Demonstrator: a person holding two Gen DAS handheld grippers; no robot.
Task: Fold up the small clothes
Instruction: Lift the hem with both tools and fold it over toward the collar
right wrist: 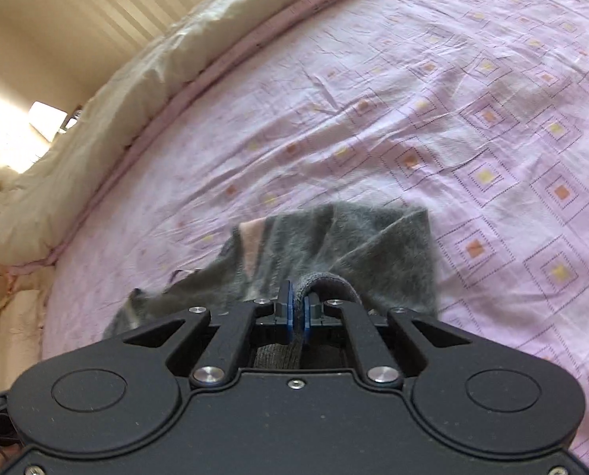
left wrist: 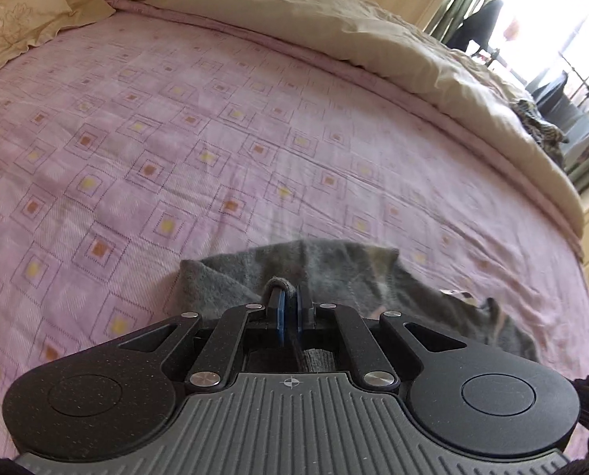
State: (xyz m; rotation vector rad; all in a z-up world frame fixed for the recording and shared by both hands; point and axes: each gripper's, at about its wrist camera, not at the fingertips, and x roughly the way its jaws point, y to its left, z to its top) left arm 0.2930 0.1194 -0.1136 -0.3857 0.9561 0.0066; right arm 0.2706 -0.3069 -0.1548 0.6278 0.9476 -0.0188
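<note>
The near part of the garment [left wrist: 334,273] is hidden under the left gripper [left wrist: 291,303]; in the right wrist view, the right gripper [right wrist: 299,308] covers it too. The bed [left wrist: 215,138] runs off every edge. The window [left wrist: 551,19] is glare, shapes there unreadable.

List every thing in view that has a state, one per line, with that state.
left gripper: shut on the grey garment's edge
right gripper: shut on the garment's edge
grey garment: crumpled, not folded, held at two points over the bed
pink bedsheet: spread, slightly wrinkled
cream duvet: bunched along the far side
</note>
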